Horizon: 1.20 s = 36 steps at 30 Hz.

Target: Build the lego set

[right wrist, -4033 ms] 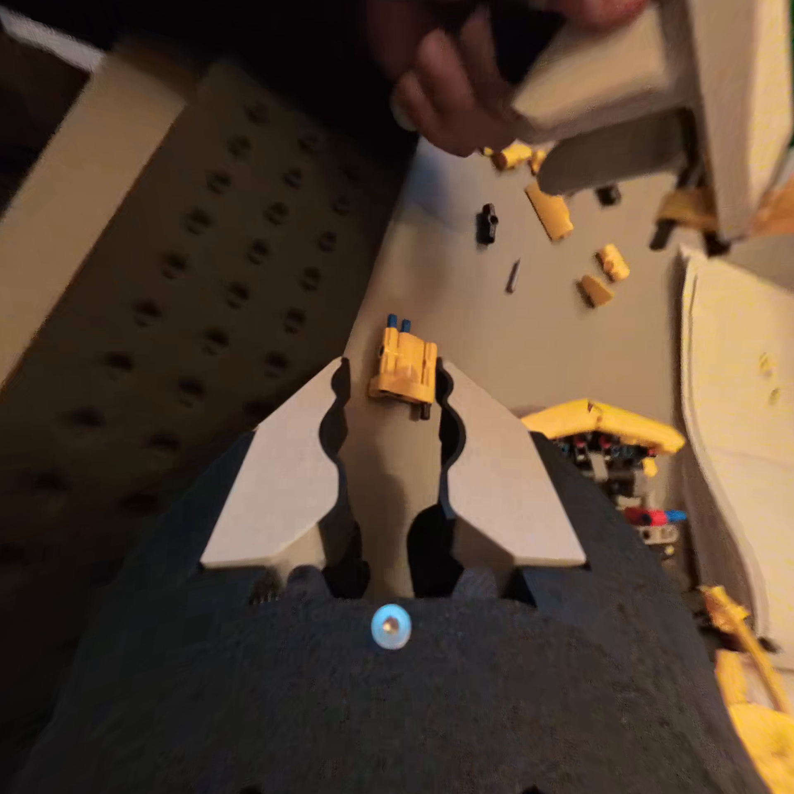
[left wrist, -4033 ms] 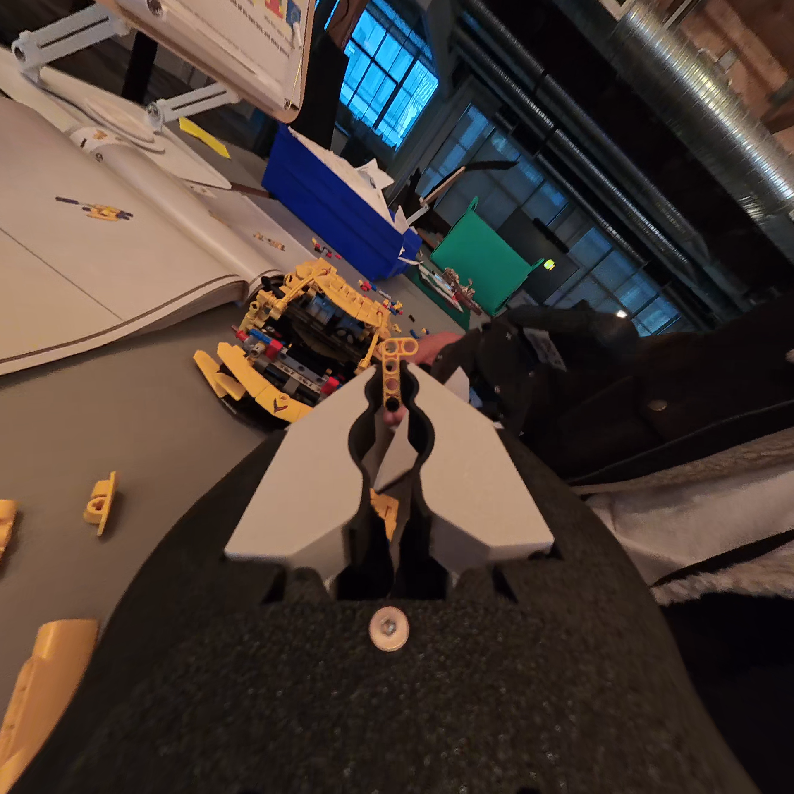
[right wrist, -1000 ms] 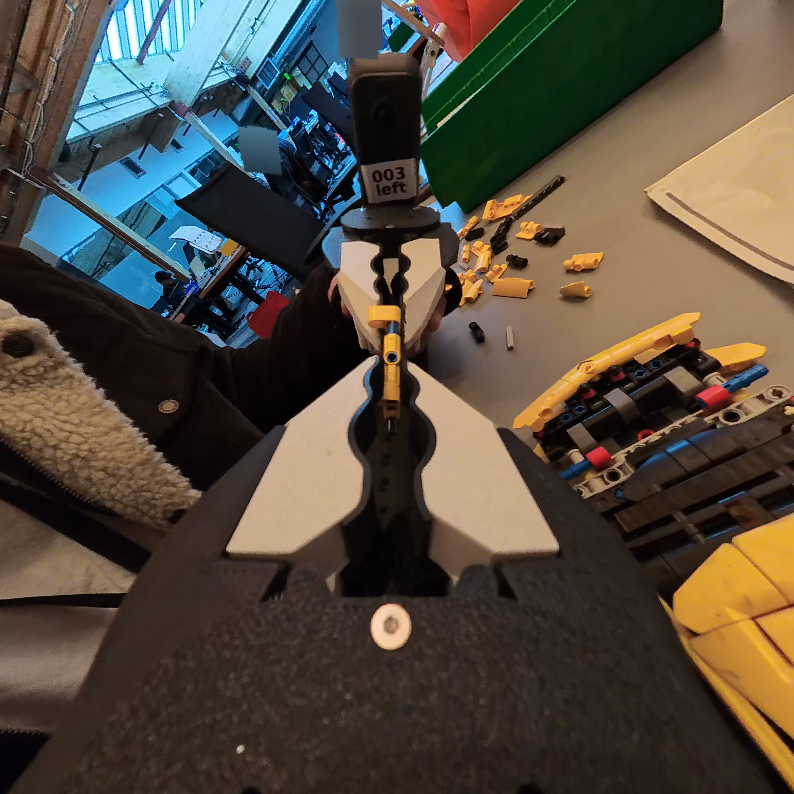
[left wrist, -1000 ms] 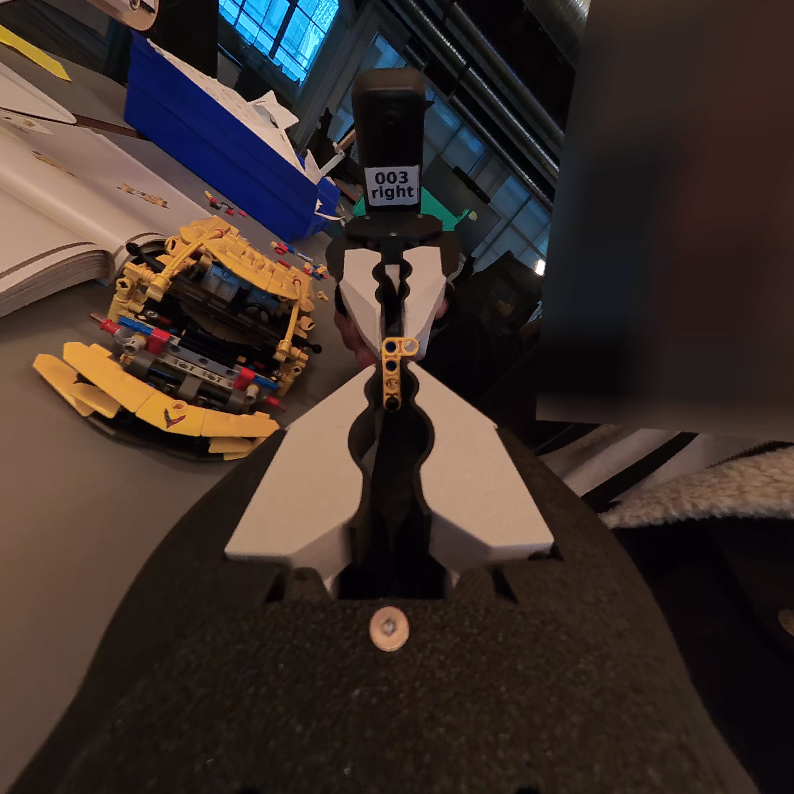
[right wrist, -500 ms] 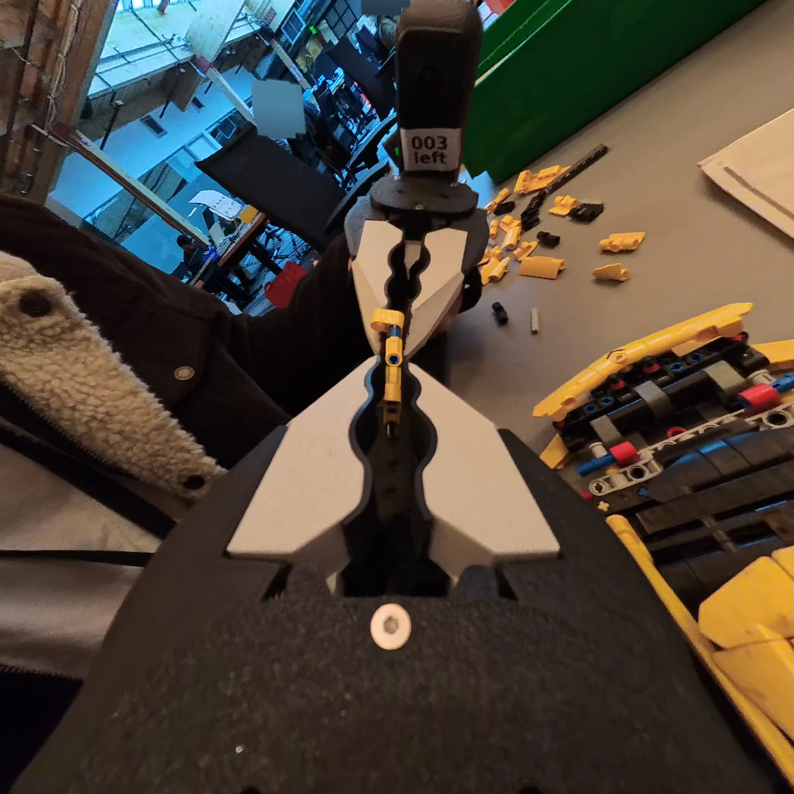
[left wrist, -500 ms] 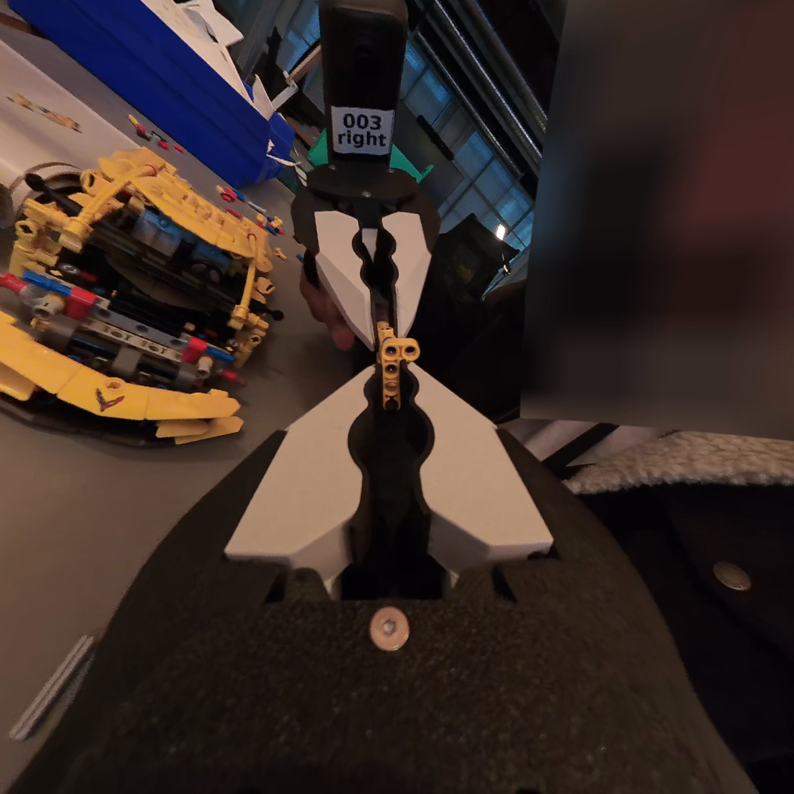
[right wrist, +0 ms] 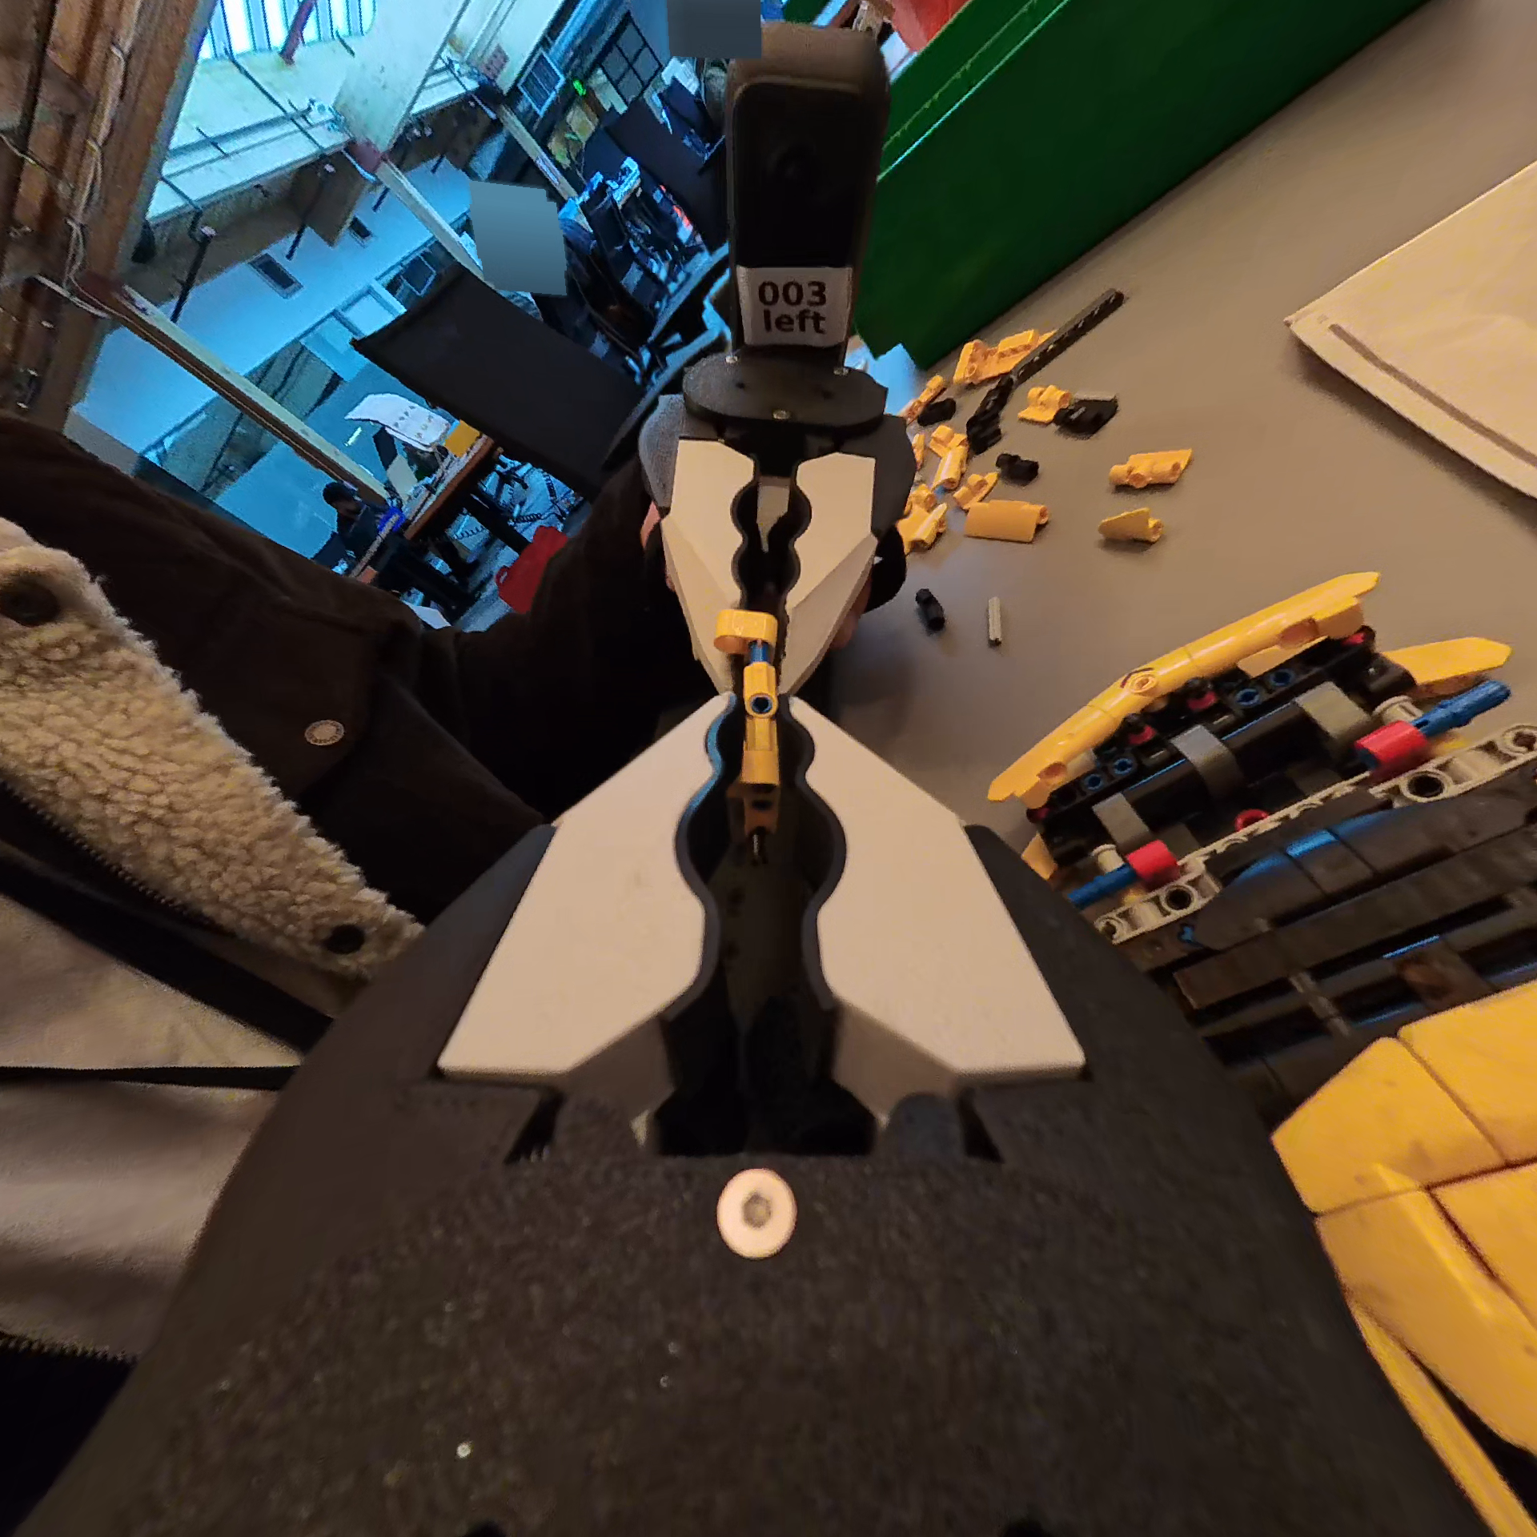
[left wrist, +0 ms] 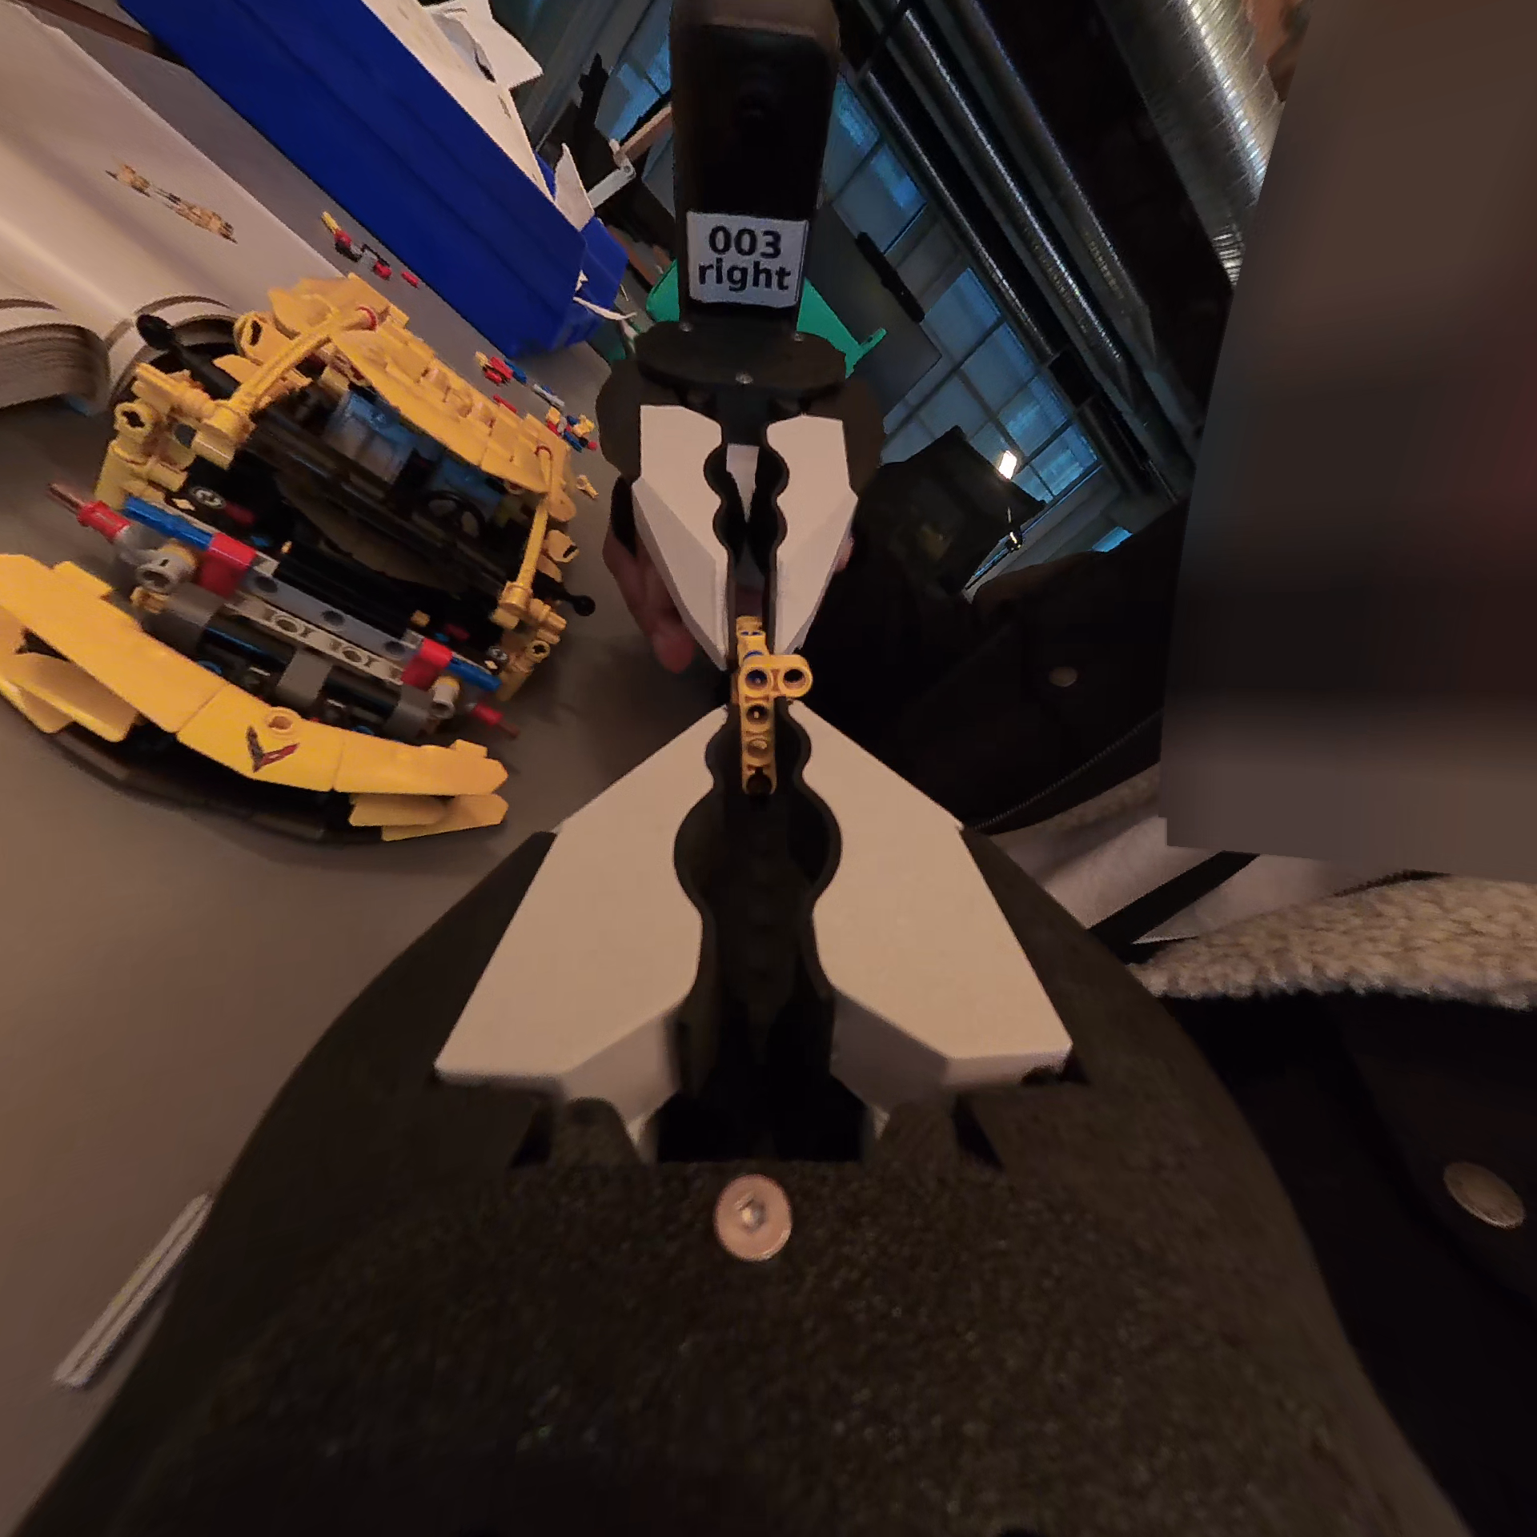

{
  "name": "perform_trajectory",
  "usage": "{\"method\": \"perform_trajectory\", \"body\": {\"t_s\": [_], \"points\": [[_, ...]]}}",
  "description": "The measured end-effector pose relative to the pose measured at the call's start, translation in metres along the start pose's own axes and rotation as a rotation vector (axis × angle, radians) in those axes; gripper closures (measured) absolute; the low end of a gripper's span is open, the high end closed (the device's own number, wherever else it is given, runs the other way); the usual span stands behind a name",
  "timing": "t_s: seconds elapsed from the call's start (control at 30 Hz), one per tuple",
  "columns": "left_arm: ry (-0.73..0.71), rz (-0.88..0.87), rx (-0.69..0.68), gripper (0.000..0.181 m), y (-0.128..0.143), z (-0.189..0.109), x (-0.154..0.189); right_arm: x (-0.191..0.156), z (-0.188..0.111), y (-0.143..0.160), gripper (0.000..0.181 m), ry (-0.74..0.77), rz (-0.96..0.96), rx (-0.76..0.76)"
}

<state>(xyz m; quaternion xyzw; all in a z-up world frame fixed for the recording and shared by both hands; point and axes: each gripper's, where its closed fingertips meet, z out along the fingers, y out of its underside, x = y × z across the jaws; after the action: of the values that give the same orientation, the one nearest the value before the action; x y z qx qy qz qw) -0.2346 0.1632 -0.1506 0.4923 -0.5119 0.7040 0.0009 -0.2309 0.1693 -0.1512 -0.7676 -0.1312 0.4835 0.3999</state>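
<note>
1. Since half a second ago the two grippers have drawn closer, and the two yellow parts they carry now meet tip to tip above the bench; four seconds ago the right one was low over a loose yellow piece on the bench.
2. The left gripper (left wrist: 758, 722) is narrowed onto a yellow L-shaped beam (left wrist: 762, 715), held upright with its short arm at the far end.
3. The right gripper (right wrist: 755, 715) is clamped on a yellow connector piece (right wrist: 758, 732) that carries a blue pin at its far end.
4. In the left wrist view the right gripper (left wrist: 743, 657) points back at the camera, tips touching the beam's top. In the right wrist view the left gripper (right wrist: 753, 657) does the same.
5. Both sit off the near edge of the bench (left wrist: 208, 956), in front of a person's dark jacket (right wrist: 349, 707).
6. The half-built yellow car (left wrist: 316, 565) rests on the bench left of the left gripper.
7. Beyond it lie an open instruction booklet (left wrist: 91, 249) and a blue bin (left wrist: 399, 166).
8. In the right wrist view, loose yellow and black pieces (right wrist: 1006, 466) are scattered toward the far edge beside a green bin (right wrist: 1040, 150).
</note>
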Motion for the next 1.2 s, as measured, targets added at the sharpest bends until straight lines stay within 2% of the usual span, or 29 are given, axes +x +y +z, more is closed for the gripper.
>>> {"method": "perform_trajectory", "body": {"t_s": [0.43,0.7,1.2], "points": [[0.009,-0.018,0.053,0.174,-0.007,-0.005,0.000,-0.001,0.004,-0.008,0.175,0.010,0.024,0.078],[-0.092,0.006,0.047,0.174,-0.007,-0.006,-0.013,0.011,0.005,-0.008,0.176,0.068,0.069,0.109],[-0.011,0.012,0.075,0.174,-0.012,-0.006,-0.001,0.001,0.003,-0.014,0.175,-0.023,0.085,0.131]]}}
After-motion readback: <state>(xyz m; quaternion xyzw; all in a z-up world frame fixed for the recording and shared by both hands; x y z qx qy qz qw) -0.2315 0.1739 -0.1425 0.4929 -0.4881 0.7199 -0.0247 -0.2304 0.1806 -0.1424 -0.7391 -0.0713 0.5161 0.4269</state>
